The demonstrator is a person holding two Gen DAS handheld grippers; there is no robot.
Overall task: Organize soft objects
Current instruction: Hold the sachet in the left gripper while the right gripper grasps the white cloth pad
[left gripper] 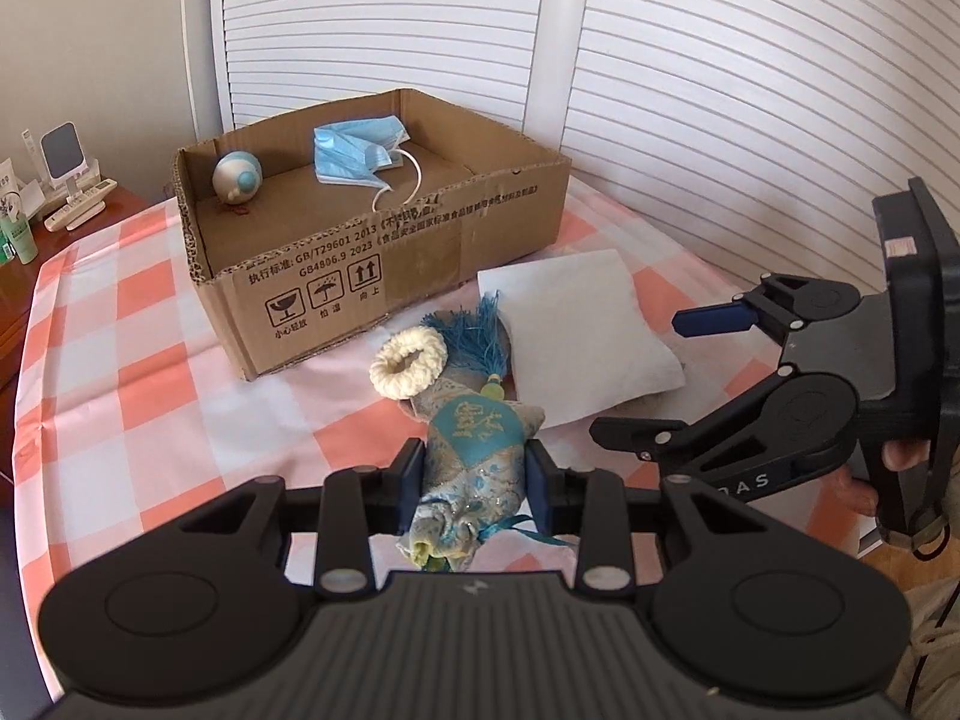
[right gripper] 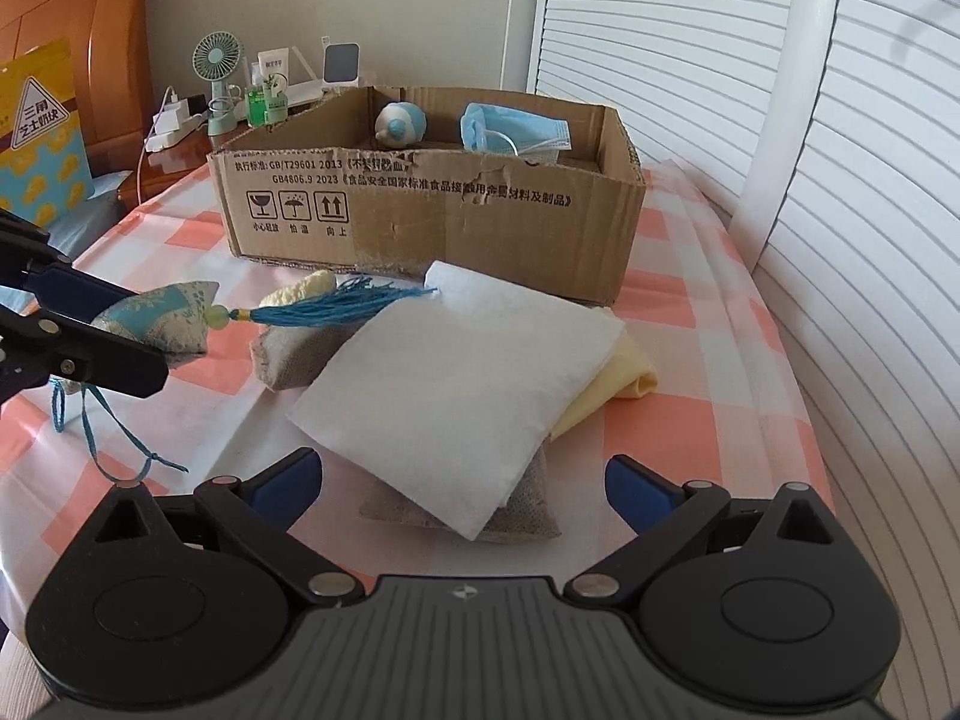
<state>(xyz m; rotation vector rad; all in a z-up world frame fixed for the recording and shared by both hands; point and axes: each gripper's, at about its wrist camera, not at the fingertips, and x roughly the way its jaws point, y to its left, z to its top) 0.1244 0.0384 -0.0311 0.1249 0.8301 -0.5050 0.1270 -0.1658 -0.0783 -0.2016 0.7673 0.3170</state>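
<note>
My left gripper (left gripper: 477,480) is shut on a blue and gold brocade sachet (left gripper: 474,438), which is held just off the checked cloth, its blue tassel (right gripper: 336,303) trailing to the white pad. A cream knitted ring (left gripper: 408,363) lies by the sachet's far end. My right gripper (right gripper: 462,474) stands open, its fingers on either side of the near corner of the white pad (right gripper: 456,384) without touching it. The pad rests on a grey cushion (right gripper: 300,354) and a yellow cloth (right gripper: 624,378). Behind them, the open cardboard box (left gripper: 360,264) holds a blue face mask (left gripper: 354,153) and a round blue-white toy (left gripper: 237,177).
The pink-checked bed cover (left gripper: 150,360) has bare room left of the box. White slatted doors (right gripper: 840,180) run along the right side. A wooden nightstand (right gripper: 174,162) at the back left carries a small fan, bottles and chargers. A hand (left gripper: 900,456) holds the right gripper.
</note>
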